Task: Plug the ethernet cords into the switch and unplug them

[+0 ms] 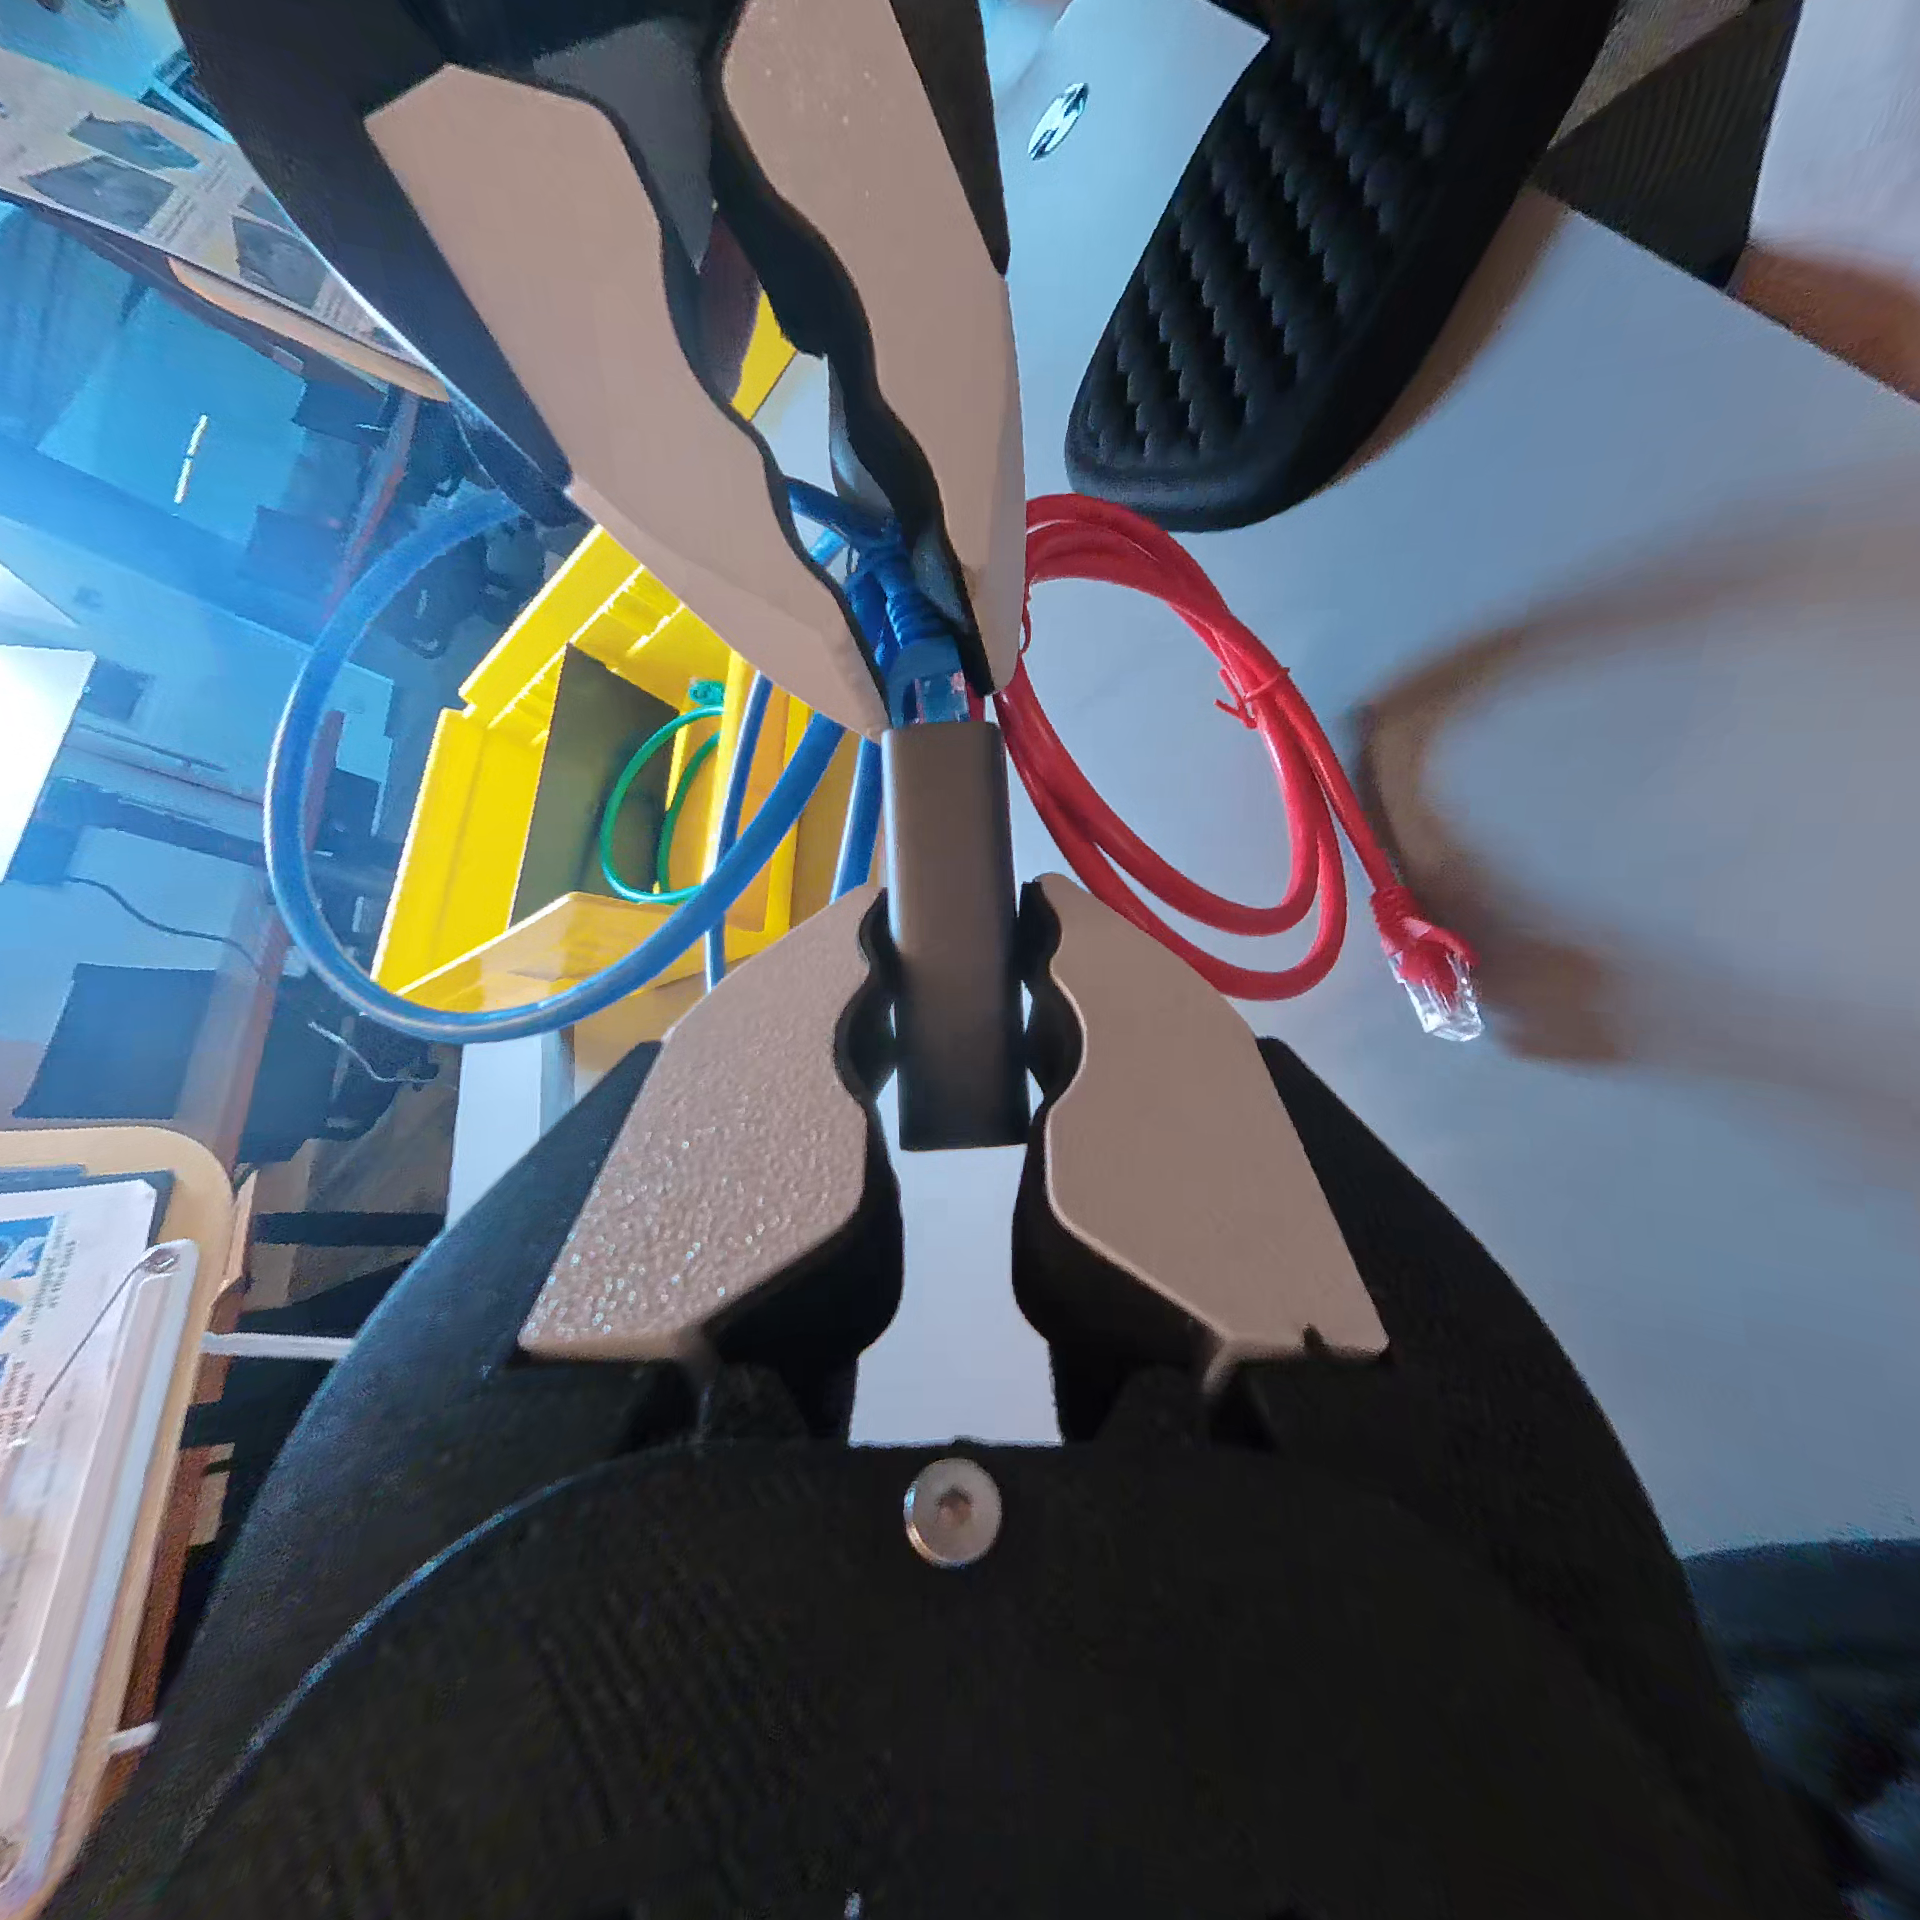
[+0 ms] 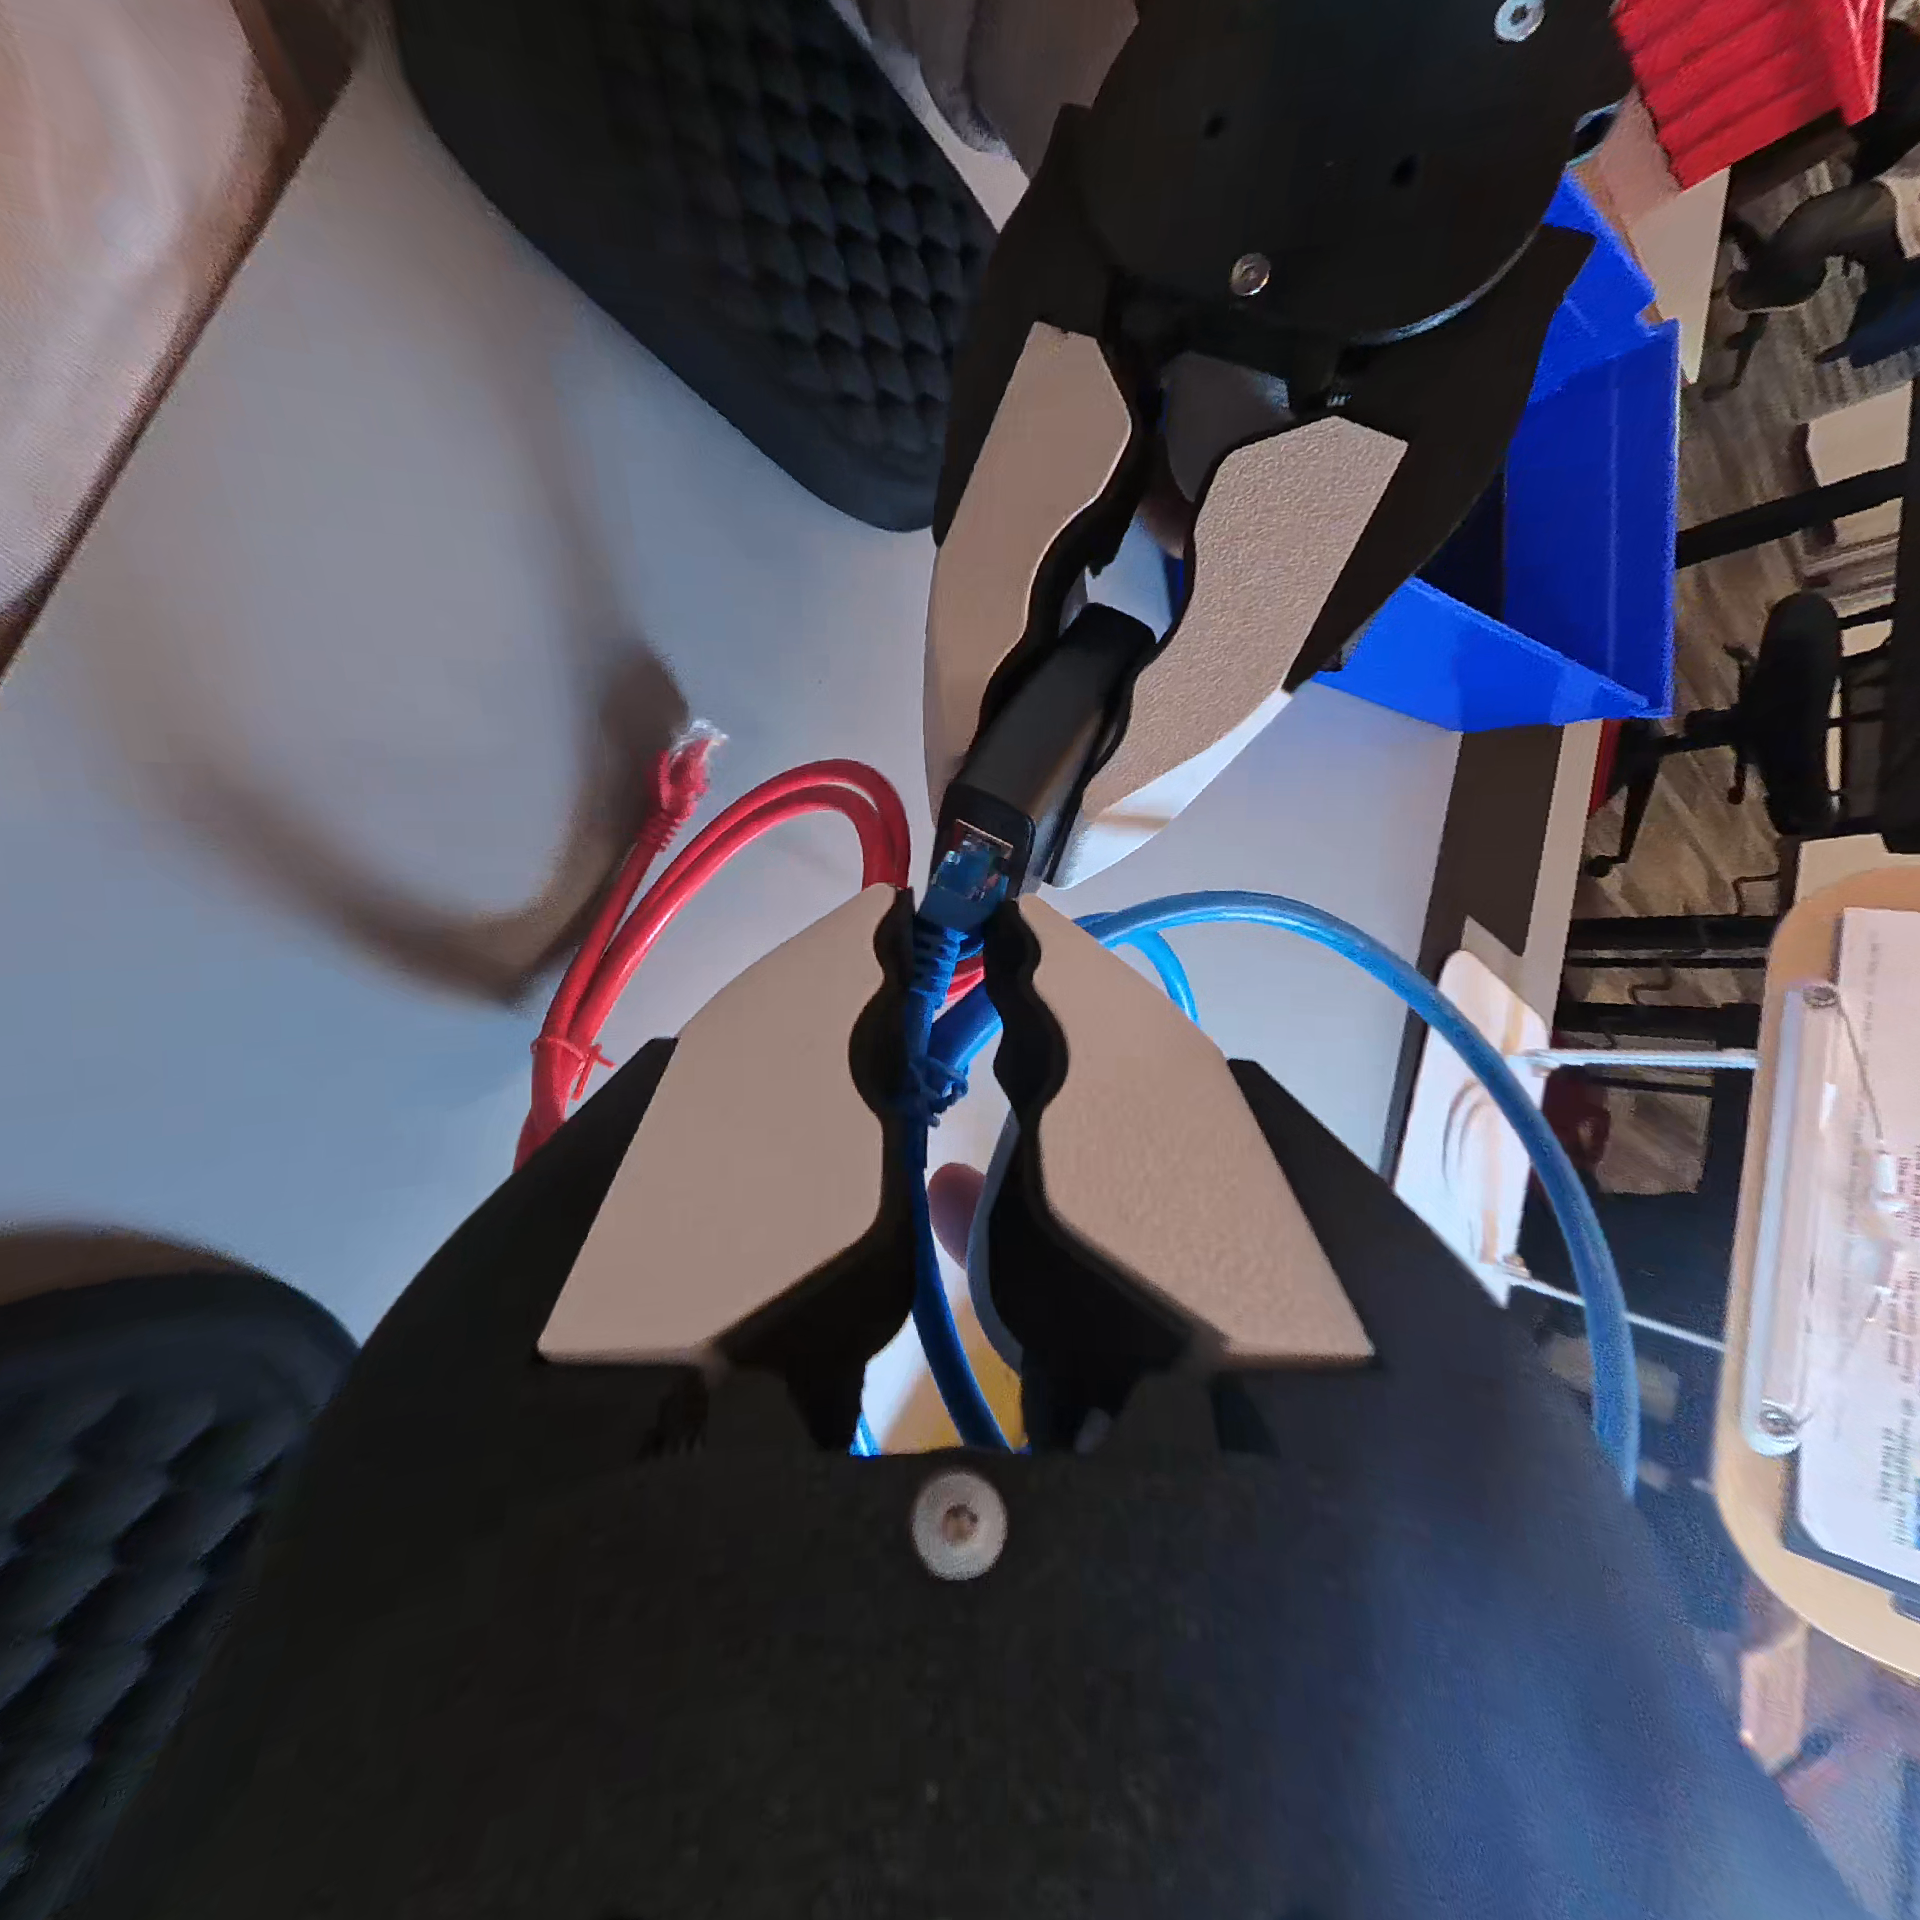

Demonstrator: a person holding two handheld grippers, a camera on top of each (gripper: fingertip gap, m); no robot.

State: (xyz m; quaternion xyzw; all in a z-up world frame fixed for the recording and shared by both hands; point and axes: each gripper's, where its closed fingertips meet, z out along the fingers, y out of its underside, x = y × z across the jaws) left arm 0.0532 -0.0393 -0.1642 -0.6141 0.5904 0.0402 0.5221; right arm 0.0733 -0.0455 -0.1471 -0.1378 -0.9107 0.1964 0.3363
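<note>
My left gripper (image 1: 954, 899) is shut on a dark grey switch (image 1: 951, 997) and holds it above the white table (image 1: 1558, 1143). My right gripper (image 2: 961, 902) is shut on the boot of a blue ethernet cord (image 2: 1455, 997). Its plug (image 2: 971, 862) sits at the port in the end of the switch (image 2: 1049, 717); how deep it is, I cannot tell. In the left wrist view the right gripper (image 1: 935, 701) comes in from above with the blue plug (image 1: 935, 675). A coiled red ethernet cord (image 1: 1195, 727) lies loose on the table, also in the right wrist view (image 2: 727, 862).
A yellow bin (image 1: 499, 790) with a green cord (image 1: 634, 810) stands beyond the table edge. A blue bin (image 2: 1558, 582) sits behind the left gripper (image 2: 1013, 831). Black mesh pads (image 1: 1320, 249) (image 2: 727, 208) lie on the table. Only a small space, under 4 cm, lies between the two pairs of fingers.
</note>
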